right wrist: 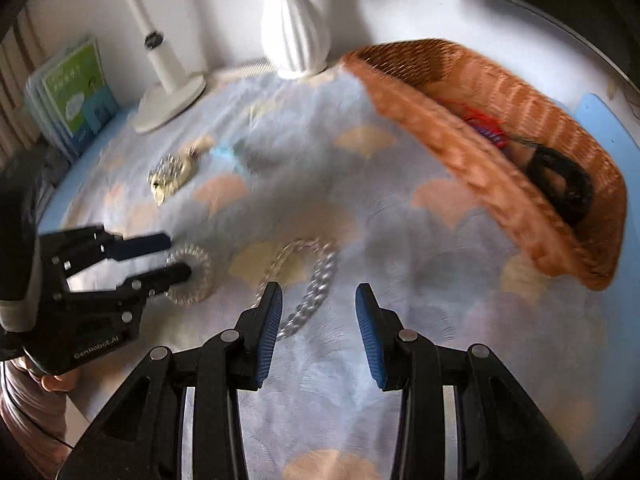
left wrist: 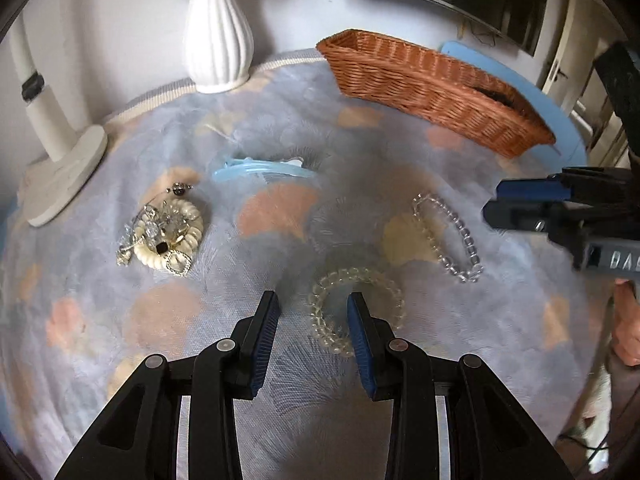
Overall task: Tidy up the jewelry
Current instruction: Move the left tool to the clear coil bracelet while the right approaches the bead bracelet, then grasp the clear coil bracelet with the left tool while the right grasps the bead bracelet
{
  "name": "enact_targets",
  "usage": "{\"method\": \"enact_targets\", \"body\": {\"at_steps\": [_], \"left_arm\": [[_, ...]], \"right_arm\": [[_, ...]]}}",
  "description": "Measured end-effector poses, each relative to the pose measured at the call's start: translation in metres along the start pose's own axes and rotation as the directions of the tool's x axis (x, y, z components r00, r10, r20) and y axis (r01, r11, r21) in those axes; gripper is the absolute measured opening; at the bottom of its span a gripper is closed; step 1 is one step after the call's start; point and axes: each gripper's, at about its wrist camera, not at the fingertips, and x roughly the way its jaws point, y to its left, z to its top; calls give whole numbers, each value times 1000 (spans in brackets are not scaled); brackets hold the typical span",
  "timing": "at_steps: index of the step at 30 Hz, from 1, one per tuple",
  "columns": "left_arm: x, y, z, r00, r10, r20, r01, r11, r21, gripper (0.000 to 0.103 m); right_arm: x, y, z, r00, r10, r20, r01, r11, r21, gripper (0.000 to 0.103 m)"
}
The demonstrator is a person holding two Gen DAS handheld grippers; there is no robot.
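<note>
Hovering released, left tool (left wrist: 314, 308) straddling clear coil ring's (left wrist: 356, 276) edge; right tool (right wrist: 319, 300) released over bead bracelet (right wrist: 316, 276) beside it.

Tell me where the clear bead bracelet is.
In the left wrist view, the clear bead bracelet lies on the patterned cloth, right of the clear spiral hair tie and in front of the wicker basket.

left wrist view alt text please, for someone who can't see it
The open left tool hovers over a clear coil hair tie on a pastel cloth. A clear bead bracelet lies right, a jewelry pile left, a wicker basket behind.
</note>
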Motion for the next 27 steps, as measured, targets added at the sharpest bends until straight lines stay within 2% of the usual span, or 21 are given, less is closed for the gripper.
{"method": "enact_targets", "body": {"at_steps": [1,3,5,12,14,16,17,20,25,27], "left_arm": [[0,-1,0,1000,10,4,-10,1000,3,32],[0,2,-1,1000,24,15,-24,1000,0,18],[0,9,-1,999,33,20,-33,999,-25,9],[-5,30,-6,1000,9,27,-7,996,-90,9],[-6,29,-9,999,18,29,-16,996,-83,10],[-7,29,-10,999,23,35,-21,997,-77,11],[-7,28,-10,999,25,36,-22,997,-77,11],[-6,28,-9,999,26,39,-24,997,-75,10],[-9,25,-12,999,33,40,-30,997,-66,9],[-11,24,-13,999,23,41,-20,998,-65,9]], "right_arm": [[1,4,-1,1000,9,4,-9,1000,-6,41],[3,13,-2,999,41,6,-41,999,-28,41],[6,23,-1,999,40,5,-39,998,-50,41],[31,49,4,998,-69,8,69,990,-123,39],[31,52,2,995,-93,38,98,986,-134,39],[32,56,1,995,-92,47,98,983,-152,27],[31,57,0,995,-91,49,98,982,-162,14],[29,61,-6,994,-93,49,101,976,-193,9],[16,55,-24,1000,25,9,-23,984,-178,9],[9,47,-32,991,126,-37,-130,981,-143,9]]}}
